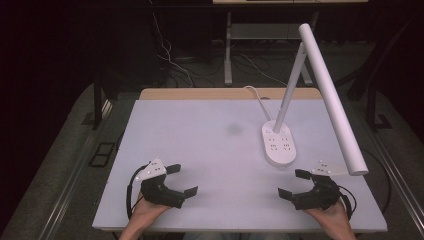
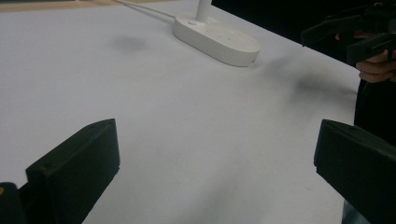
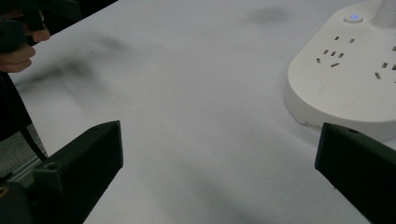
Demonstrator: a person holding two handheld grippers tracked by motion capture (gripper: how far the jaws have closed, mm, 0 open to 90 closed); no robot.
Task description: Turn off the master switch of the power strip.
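A white desk lamp stands on the white table [image 1: 200,150], right of centre. Its oval base [image 1: 278,145] carries several sockets and a small lit button. A slim stem rises from the base to a long white light bar [image 1: 332,100] that slopes down toward the front right. My left gripper [image 1: 183,180] rests low near the front left edge, open, with nothing between its jaws. My right gripper [image 1: 291,183] sits at the front right, just in front of the base, open and empty too. The base [image 3: 345,79] lies close beyond the right gripper's right jaw.
The lamp's white cable [image 1: 255,95] runs off the back edge of the table. The left gripper view shows the lamp base [image 2: 217,39] far ahead and the other hand's gripper [image 2: 355,32] at the upper right. Dark floor with cables and table legs lies behind.
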